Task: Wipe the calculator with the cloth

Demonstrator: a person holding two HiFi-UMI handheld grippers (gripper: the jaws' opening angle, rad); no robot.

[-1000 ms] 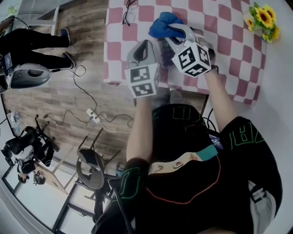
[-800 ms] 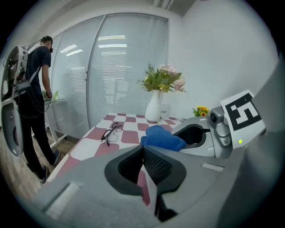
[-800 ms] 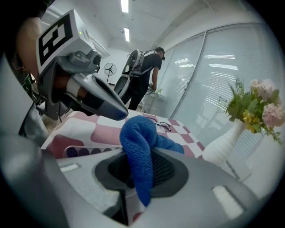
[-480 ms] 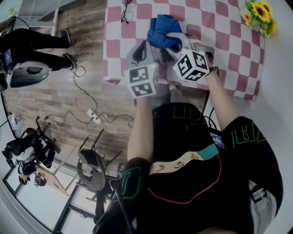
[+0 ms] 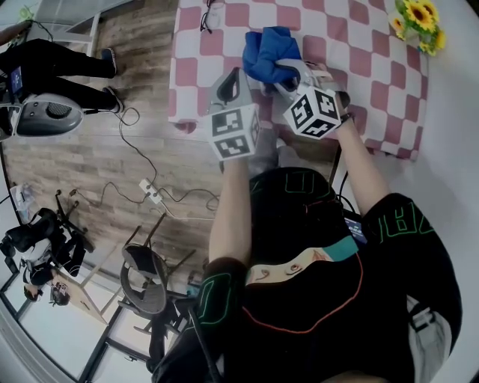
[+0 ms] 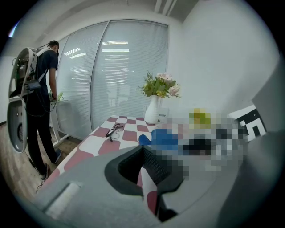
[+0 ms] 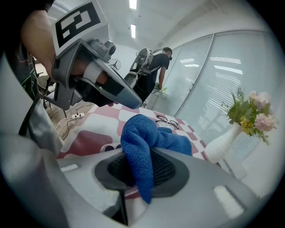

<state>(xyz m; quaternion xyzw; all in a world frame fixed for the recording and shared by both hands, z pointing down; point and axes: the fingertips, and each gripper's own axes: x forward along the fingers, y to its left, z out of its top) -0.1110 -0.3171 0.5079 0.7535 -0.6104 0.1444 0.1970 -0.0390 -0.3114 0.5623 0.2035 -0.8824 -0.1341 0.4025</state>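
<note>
My right gripper [image 7: 141,165] is shut on a blue cloth [image 7: 149,138], which bunches up between the pads and drapes forward. In the head view the blue cloth [image 5: 269,52] lies over the near part of the checkered table [image 5: 359,67], ahead of the right gripper [image 5: 290,69]. Under the cloth only a pale corner of the calculator [image 7: 108,147] with dark keys shows. My left gripper [image 5: 236,75] hovers just left of the cloth near the table's front edge. Its jaws are shut with nothing in them [image 6: 142,150].
Black glasses [image 6: 115,131] lie at the table's far left. A white vase of flowers [image 6: 152,111] stands at the back, and sunflowers [image 5: 415,22] sit at the far right corner. A person with a backpack [image 6: 40,89] stands left of the table. A power strip and cables [image 5: 150,191] lie on the floor.
The right gripper has slid the cloth a little back and forth over the calculator. The left gripper has stayed almost where it was.
</note>
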